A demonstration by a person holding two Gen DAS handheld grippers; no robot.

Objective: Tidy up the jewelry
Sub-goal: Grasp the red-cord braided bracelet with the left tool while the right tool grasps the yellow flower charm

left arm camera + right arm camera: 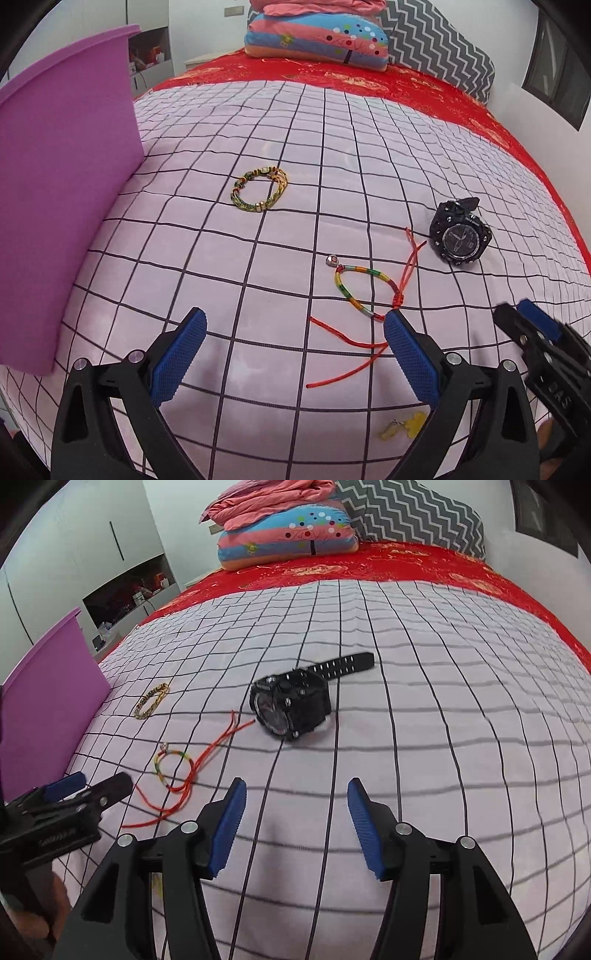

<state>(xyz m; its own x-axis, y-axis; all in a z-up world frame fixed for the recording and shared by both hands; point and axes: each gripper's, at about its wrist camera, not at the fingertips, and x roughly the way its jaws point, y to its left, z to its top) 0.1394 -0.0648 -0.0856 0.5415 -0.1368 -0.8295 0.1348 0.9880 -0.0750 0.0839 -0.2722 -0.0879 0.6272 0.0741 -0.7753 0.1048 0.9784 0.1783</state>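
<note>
Left wrist view: a pink grid-checked bedspread (221, 147) is seen over a red sheet (406, 88), purple bin (62, 206) alongside. The left gripper (293, 332) is spread wide, nothing held, with the rainbow cord bracelet (364, 290) just ahead.

Right wrist view: pillows (288, 539) are stacked by the wall. The right gripper (297, 794) is parted, empty, black watch (291, 705) ahead.
</note>
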